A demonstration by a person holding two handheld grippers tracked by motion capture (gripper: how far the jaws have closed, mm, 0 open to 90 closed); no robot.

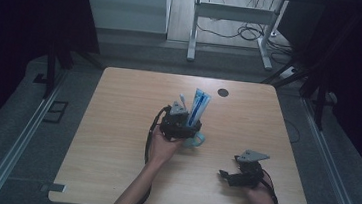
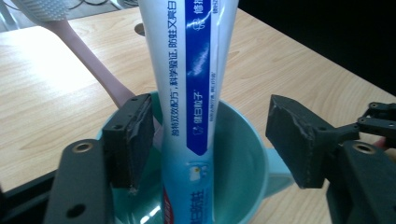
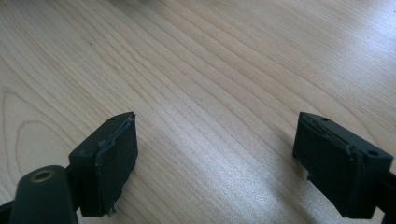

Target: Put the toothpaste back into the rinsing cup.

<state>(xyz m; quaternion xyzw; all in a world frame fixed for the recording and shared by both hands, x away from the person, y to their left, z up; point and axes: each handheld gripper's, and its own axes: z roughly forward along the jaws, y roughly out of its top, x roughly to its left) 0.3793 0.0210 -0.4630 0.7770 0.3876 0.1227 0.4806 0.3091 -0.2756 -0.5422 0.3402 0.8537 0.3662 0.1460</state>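
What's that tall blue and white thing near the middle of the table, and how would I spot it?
On the wooden table, find the teal cup. The toothpaste tube stands upright inside it, white with a blue stripe, far thicker than the pink-handled toothbrush leaning beside it.

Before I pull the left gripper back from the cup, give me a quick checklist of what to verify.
1. Toothpaste tube standing in the teal cup: ok, upright with its lower end inside.
2. Left gripper released from the tube: mostly ok; the jaws stand apart, with a clear gap on the right, but the left pad looks very close to the tube, contact cannot be told.
3. Pink toothbrush in the cup: ok, its handle leans out over the rim.
4. Cup stable on the table: cannot tell, its base is hidden.
5. Right gripper out of the way: ok, open over bare wood, nothing between its jaws.
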